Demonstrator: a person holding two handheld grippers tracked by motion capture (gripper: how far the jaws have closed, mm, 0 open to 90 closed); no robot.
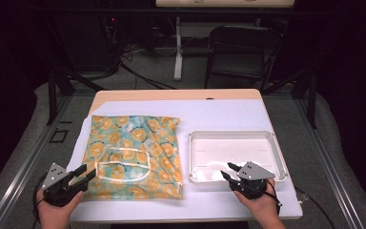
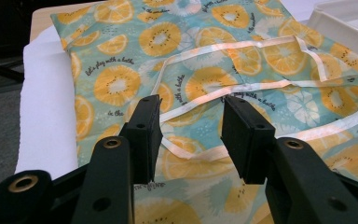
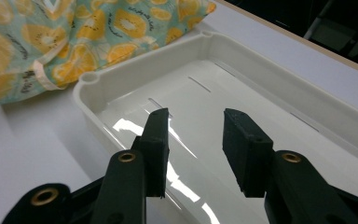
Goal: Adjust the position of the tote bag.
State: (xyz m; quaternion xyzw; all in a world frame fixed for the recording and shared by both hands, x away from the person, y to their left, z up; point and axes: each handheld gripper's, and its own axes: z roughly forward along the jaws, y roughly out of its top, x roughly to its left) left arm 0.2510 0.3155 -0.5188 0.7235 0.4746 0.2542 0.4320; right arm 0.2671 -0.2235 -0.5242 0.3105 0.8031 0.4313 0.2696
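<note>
Left gripper [image 1: 86, 174] sat at the table's near left, jaws released and parted, nothing clamped between them. In the left gripper view the same gripper [image 2: 191, 126] hovered low over the patterned cloth, a pale ribbon loop [image 2: 242, 86] lying on the fabric just past the jaw tips, toward 12 o'clock. Could not tell whether the tips brushed the fabric.

Cloth [image 1: 133, 155]: teal with orange citrus slices and small script, spread flat on the white table cover [image 1: 228, 112]; from the left gripper it stretched off toward 1 o'clock. Ribbon loop [image 1: 124, 171] showed on its near half.

Right gripper [image 1: 228, 172] at the near right, jaws likewise released and empty. In the right gripper view it [image 3: 196, 140] hung over the near end of the white tray [image 3: 242, 51], tips above the glossy floor, touching nothing that I could see.

Tray [image 1: 276, 152] sat at 3 o'clock from the cloth, just beside it, rim and fabric edge close together. Nothing lay in it.

Black chair [image 1: 240, 50] stood beyond the table's far edge, at 12 o'clock.
</note>
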